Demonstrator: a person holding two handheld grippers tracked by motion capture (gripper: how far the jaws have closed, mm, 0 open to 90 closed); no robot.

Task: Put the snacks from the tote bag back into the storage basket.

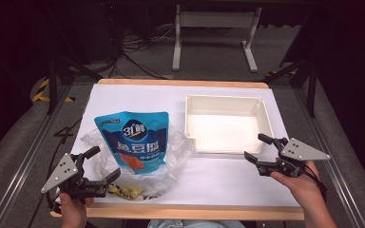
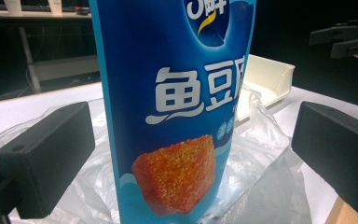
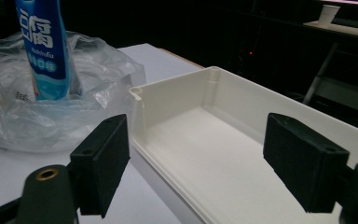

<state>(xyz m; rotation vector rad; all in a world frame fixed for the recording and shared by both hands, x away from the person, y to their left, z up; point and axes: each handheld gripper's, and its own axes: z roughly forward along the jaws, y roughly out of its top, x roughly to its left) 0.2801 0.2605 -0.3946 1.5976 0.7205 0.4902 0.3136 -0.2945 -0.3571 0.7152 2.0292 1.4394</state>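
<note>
A blue snack pouch (image 1: 134, 137) with an orange cube printed on it stands upright inside a crumpled clear plastic bag (image 1: 176, 152) at the table's left. My left gripper (image 1: 102, 165) is at the bag's near left edge, open. In the left gripper view its jaws (image 2: 191, 158) stand wide on either side of the pouch (image 2: 177, 116) without touching it. A white empty tray (image 1: 261, 107) sits to the right. My right gripper (image 1: 259, 148) hangs open at the tray's near right corner, and in the right gripper view its jaws (image 3: 203, 161) straddle the tray wall (image 3: 140, 116).
White paper (image 1: 138, 95) covers the wooden table. A yellow packet (image 1: 123, 191) lies in the bag near the front edge. Beyond the table are a white desk frame (image 1: 214, 28), cables and dark floor. Bare paper lies between the bag and my right gripper.
</note>
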